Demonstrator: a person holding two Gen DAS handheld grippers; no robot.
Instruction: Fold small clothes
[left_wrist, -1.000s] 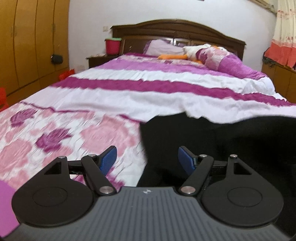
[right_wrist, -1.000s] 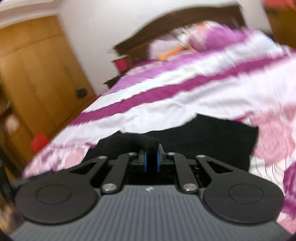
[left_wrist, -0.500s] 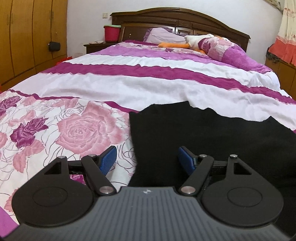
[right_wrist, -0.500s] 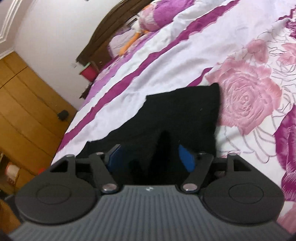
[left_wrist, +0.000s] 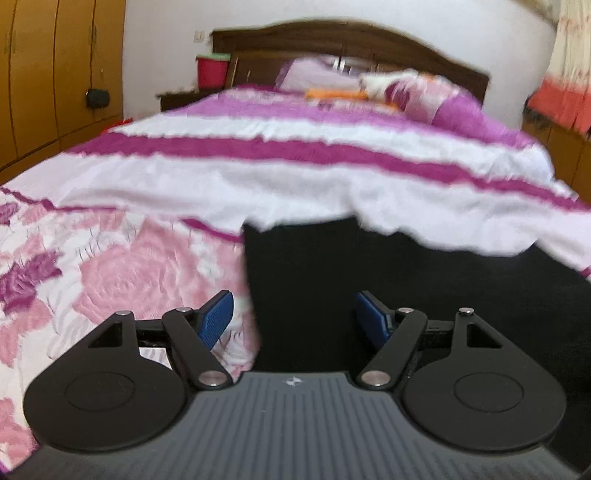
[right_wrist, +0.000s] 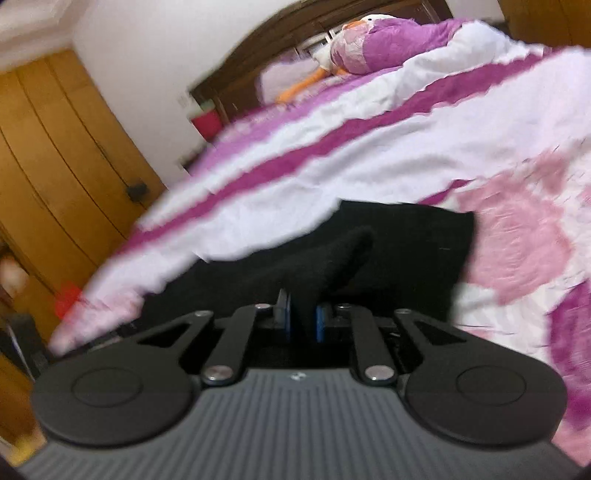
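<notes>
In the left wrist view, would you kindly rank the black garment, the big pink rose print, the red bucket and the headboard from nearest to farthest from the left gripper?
From the left gripper:
1. Black garment, between the fingers and to the right.
2. Pink rose print, just left.
3. Red bucket, far left, on the nightstand.
4. Headboard, far end of the bed; roughly level with the bucket, too close to call.

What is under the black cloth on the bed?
The black cloth lies on the pink-and-white flowered bedspread; whatever the bedspread's pattern is beneath it is covered.
</notes>
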